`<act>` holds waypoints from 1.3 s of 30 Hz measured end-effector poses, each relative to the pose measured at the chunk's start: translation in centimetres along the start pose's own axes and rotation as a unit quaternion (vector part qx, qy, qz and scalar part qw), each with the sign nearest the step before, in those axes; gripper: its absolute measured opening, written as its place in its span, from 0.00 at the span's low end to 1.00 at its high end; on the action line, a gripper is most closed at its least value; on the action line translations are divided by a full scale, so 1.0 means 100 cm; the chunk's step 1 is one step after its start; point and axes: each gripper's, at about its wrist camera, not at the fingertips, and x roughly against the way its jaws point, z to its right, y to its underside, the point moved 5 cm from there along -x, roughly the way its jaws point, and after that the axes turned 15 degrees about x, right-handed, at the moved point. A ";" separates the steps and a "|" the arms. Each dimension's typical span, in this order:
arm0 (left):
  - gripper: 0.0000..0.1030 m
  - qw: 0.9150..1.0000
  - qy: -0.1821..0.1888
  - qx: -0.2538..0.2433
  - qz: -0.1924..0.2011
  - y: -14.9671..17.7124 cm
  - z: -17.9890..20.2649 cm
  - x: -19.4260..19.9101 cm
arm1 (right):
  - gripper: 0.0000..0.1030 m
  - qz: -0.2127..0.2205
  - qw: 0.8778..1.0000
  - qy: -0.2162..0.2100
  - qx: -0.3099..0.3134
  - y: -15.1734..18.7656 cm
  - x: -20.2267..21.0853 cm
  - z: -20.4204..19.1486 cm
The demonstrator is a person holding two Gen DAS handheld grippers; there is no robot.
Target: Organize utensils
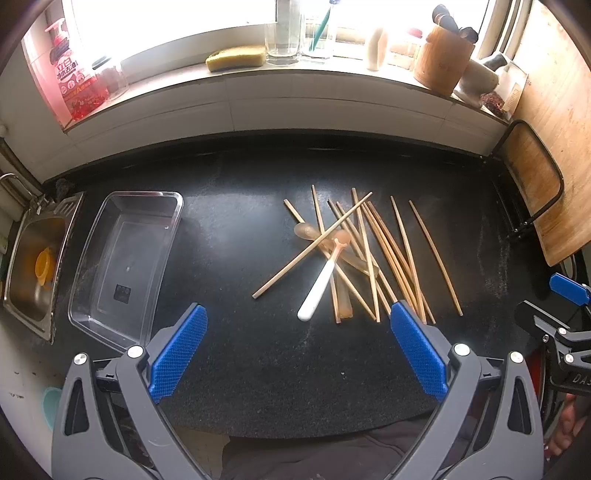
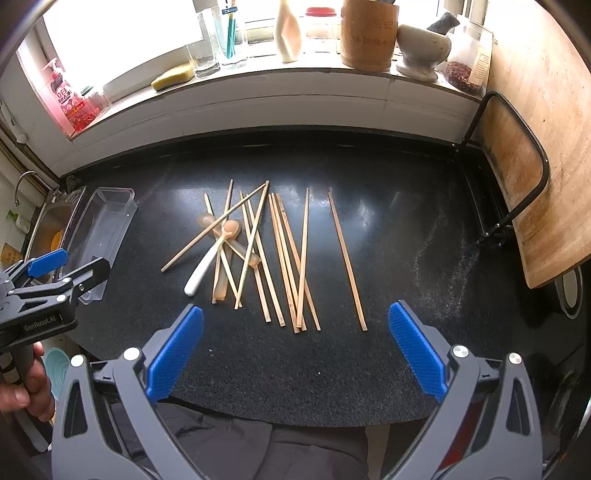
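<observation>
Several wooden chopsticks (image 1: 400, 254) lie scattered in a loose pile on the black counter (image 1: 240, 362), also in the right wrist view (image 2: 280, 258). A white-handled spoon (image 1: 323, 282) lies across them, seen too in the right wrist view (image 2: 207, 264), with translucent brown spoons (image 2: 245, 251) under the sticks. A clear plastic tray (image 1: 122, 258) stands empty at the left, also in the right wrist view (image 2: 99, 236). My left gripper (image 1: 297, 350) is open and empty, near the pile's front edge. My right gripper (image 2: 295, 350) is open and empty, in front of the chopsticks.
A steel sink (image 1: 31, 262) lies left of the tray. A wooden cutting board in a black rack (image 2: 532, 177) stands at the right. The windowsill holds a bamboo holder (image 2: 369, 35), glasses (image 1: 282, 37), a sponge (image 1: 236, 57) and a red bottle (image 1: 72, 81).
</observation>
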 end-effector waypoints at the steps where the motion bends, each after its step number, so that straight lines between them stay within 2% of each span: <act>1: 0.94 1.000 0.000 0.000 0.000 0.000 0.000 0.000 | 0.95 0.000 1.000 0.000 0.001 0.000 0.000 0.000; 39: 0.94 1.000 -0.002 -0.001 -0.008 -0.009 -0.003 -0.010 | 0.95 -0.004 1.000 -0.005 0.013 -0.010 -0.010 -0.001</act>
